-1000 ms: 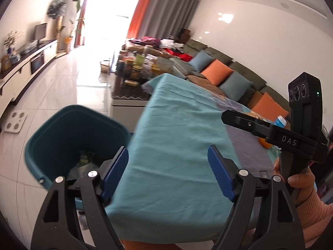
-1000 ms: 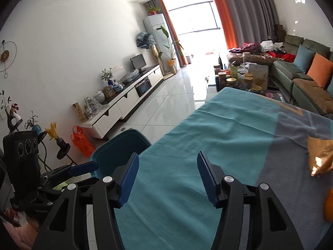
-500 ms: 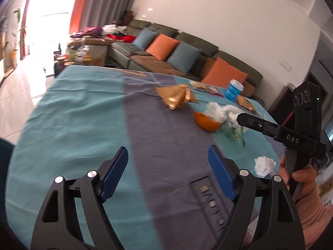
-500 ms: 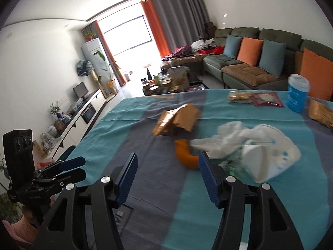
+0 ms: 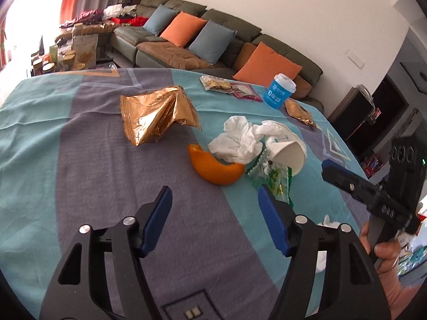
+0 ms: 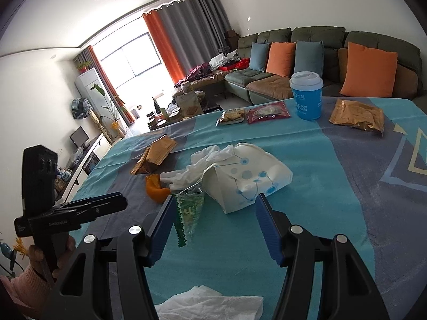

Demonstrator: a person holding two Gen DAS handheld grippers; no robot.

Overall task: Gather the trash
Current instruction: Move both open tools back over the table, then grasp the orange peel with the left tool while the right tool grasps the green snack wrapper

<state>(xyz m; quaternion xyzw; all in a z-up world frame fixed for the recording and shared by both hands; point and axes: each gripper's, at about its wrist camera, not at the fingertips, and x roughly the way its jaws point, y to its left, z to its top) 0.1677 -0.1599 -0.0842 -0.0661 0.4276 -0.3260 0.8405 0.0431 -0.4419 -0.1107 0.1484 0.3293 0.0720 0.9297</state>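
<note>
1. Closing over the cloth, the left gripper [image 5: 213, 200] holds nothing; orange peel [image 5: 213, 169] lies just past its tips at 12 o'clock.
2. Right gripper [image 6: 214, 208] stands part open and empty, with the green wrapper [image 6: 189, 210] beside its left pad.
3. Crushed paper cup [image 6: 245, 176] at 12 o'clock touches a crumpled tissue [image 6: 210, 157].
4. Gold wrapper [image 5: 157, 117] lies at 11 o'clock on the tablecloth [image 5: 80, 173].
</note>
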